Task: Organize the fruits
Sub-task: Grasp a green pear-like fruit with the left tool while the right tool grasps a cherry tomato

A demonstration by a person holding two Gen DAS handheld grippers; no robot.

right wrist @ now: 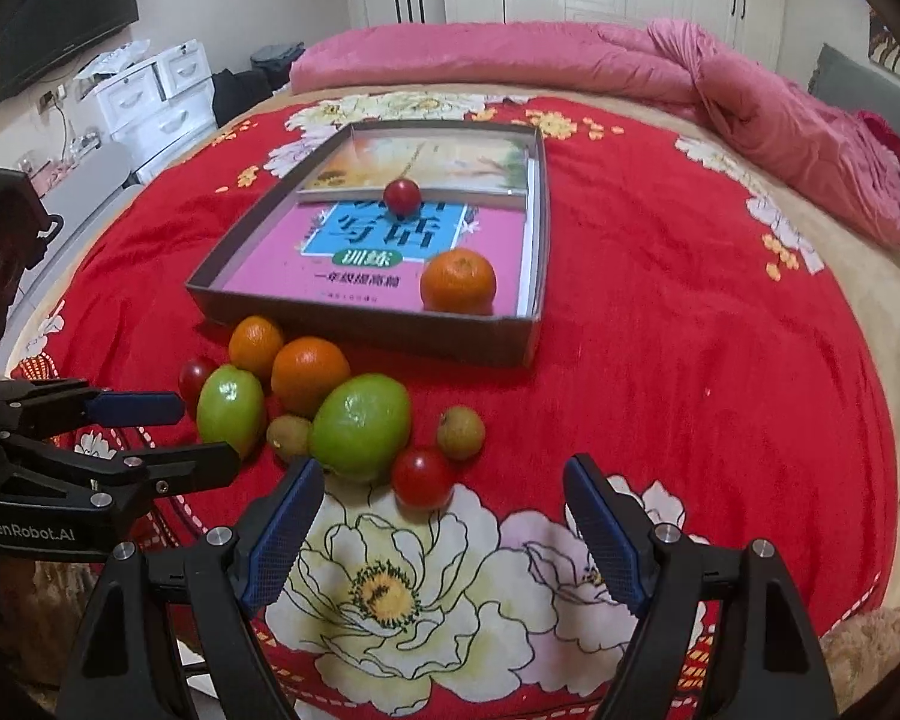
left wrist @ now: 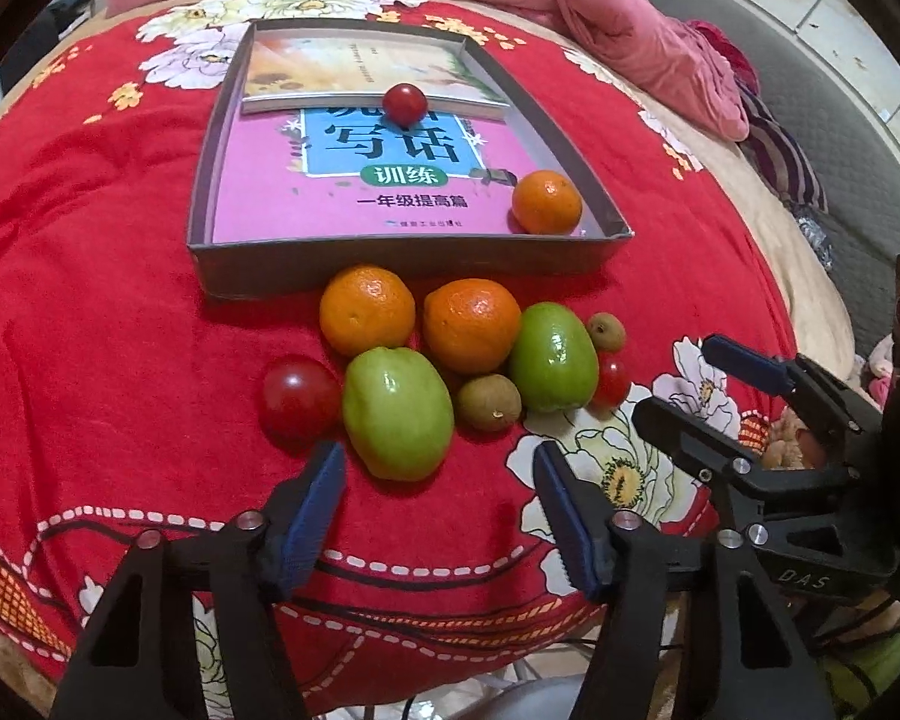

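The left tool (left wrist: 438, 474), released and empty, hovers just short of the nearest green fruit (left wrist: 397, 413), long axis pointing toward it.

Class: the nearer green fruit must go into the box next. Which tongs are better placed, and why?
The left tongs. They are open and the nearer green fruit lies just ahead of them. The right tongs face a small red tomato instead.
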